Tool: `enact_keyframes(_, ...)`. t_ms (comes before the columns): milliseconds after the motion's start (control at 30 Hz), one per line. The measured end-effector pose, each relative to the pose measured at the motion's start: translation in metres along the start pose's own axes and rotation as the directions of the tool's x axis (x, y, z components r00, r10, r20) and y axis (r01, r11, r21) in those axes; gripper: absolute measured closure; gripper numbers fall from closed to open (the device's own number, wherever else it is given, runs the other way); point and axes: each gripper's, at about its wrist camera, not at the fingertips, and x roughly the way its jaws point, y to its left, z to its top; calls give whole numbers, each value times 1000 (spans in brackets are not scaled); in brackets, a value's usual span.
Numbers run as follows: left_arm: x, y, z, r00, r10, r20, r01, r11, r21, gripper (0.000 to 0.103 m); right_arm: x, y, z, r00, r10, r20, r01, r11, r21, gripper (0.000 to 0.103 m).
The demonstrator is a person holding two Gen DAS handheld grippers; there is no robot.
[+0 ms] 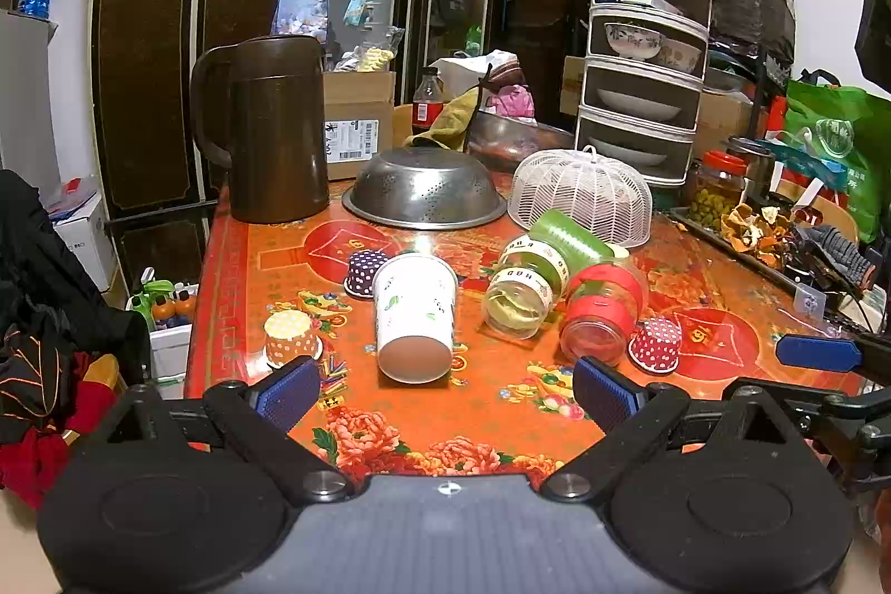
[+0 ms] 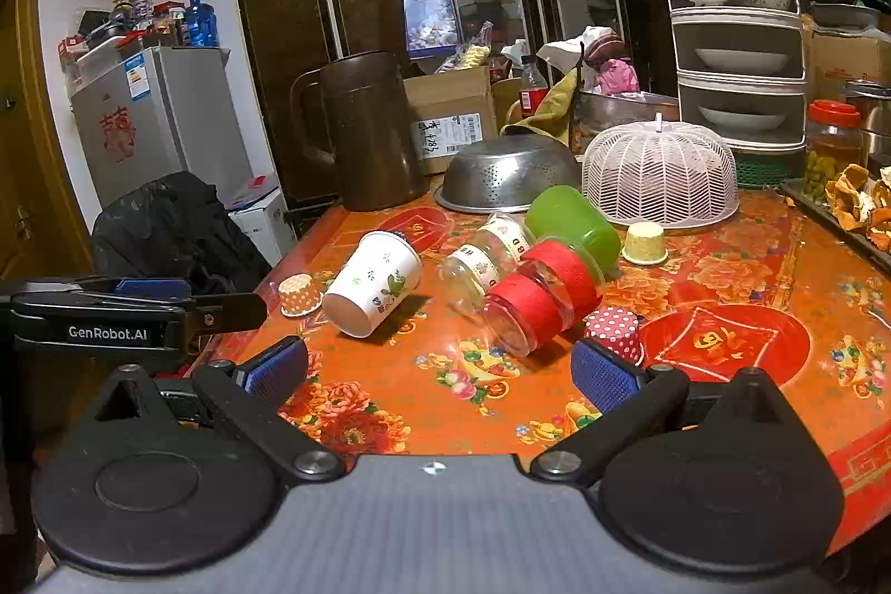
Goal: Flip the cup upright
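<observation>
A white paper cup (image 1: 415,315) with a leaf print lies on its side on the orange flowered tablecloth (image 1: 445,416), its flat bottom toward me. It also shows in the right wrist view (image 2: 374,289). My left gripper (image 1: 445,393) is open and empty, just short of the cup, with the cup between the lines of its blue pads (image 1: 287,391). My right gripper (image 2: 440,371) is open and empty, nearer the tipped red-banded jar (image 2: 534,302). The left gripper's body shows at the left edge of the right wrist view (image 2: 111,310).
Two tipped jars, one red-banded (image 1: 598,310) and one with a green lid (image 1: 537,276), lie right of the cup. Small dotted cupcake cups (image 1: 289,335) (image 1: 657,343) (image 1: 365,271) stand around. A brown pitcher (image 1: 273,132), steel colander (image 1: 426,187) and white mesh cover (image 1: 584,196) stand behind.
</observation>
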Motion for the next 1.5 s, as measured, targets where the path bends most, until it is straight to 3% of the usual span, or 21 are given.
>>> enact_keyframes(1500, -4, -3, 0, 1000, -3, 5, 3, 1000, 8, 4, -4, 1, 2, 1000, -4, 2, 4, 1000, -7, 1)
